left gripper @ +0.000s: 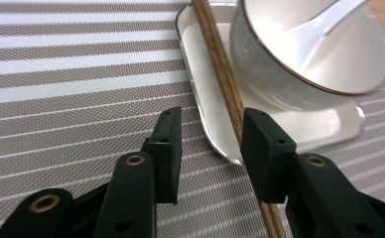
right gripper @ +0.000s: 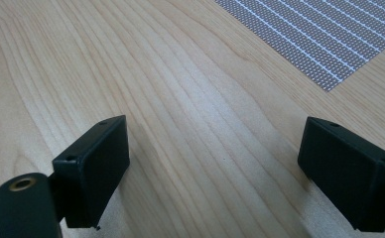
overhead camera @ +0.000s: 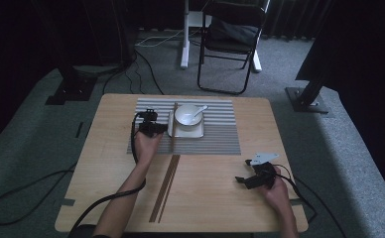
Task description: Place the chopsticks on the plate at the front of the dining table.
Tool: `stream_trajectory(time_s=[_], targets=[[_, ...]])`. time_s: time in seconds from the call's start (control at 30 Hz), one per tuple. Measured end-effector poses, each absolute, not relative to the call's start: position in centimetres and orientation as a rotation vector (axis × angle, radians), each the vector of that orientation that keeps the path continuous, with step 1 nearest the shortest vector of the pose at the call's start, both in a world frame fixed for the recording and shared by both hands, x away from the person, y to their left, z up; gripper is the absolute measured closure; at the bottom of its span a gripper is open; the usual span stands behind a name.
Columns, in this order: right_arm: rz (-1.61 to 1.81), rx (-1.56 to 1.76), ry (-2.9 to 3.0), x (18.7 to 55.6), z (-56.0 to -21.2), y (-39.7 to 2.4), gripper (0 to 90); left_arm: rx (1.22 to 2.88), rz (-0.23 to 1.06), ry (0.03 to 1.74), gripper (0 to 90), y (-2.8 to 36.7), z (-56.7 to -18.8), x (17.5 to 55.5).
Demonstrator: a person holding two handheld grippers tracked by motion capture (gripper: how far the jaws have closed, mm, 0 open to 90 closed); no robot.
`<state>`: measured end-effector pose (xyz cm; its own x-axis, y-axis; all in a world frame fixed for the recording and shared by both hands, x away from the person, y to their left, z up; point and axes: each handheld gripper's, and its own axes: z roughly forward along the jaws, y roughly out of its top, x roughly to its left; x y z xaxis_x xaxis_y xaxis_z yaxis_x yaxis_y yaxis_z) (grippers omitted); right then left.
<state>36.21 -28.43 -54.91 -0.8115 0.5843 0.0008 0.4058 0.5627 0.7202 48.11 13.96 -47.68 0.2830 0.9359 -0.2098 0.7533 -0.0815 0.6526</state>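
Observation:
A white bowl (overhead camera: 185, 116) with a white spoon (overhead camera: 199, 109) in it stands on a white plate (overhead camera: 194, 133) on the striped placemat (overhead camera: 215, 136). Brown wooden chopsticks (overhead camera: 172, 128) lie along the plate's left rim. My left gripper (overhead camera: 163, 129) is just left of the plate. In the left gripper view it (left gripper: 210, 144) stands open low over the placemat (left gripper: 56, 74). There the chopsticks (left gripper: 219, 64) pass along the inner side of the right jaw, beside the bowl (left gripper: 280, 79) and spoon (left gripper: 319, 25). My right gripper (overhead camera: 243, 171) (right gripper: 213, 163) is open over bare wood.
More chopsticks (overhead camera: 164, 188) lie on the wooden table (overhead camera: 220, 203) below the placemat, between the two forearms. The placemat's corner (right gripper: 329, 34) lies ahead of the right gripper. Beyond the table are a black folding chair (overhead camera: 230, 39), floor cables and stand bases.

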Motion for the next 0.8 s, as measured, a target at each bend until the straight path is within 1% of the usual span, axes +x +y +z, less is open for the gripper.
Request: stream_trajectory(time_s=[0.23,0.3,0.4,0.53,0.63,0.8], targets=[[1.089,0.826,2.559,36.2,-54.9,-28.4,12.1,1.861,0.324,1.434,54.0,15.2,-46.3,45.3],[1.089,0.826,2.559,36.2,-54.9,-28.4,12.1,1.873,0.330,1.414,52.3,15.4,-46.2,44.5],[1.089,0.826,2.559,36.2,-54.9,-28.4,12.1,1.866,0.306,1.391,51.2,16.0,-46.3,43.3],[1.089,0.826,2.559,36.2,-54.9,-28.4,12.1,1.876,0.316,1.393,49.5,16.8,-46.7,42.2],[1.089,0.826,2.559,36.2,-54.9,-28.4,12.1,1.874,0.310,1.416,49.3,18.3,-47.8,40.8],[1.089,0.826,2.559,36.2,-54.9,-28.4,12.1,1.885,0.319,1.460,49.5,19.9,-49.4,39.8]])
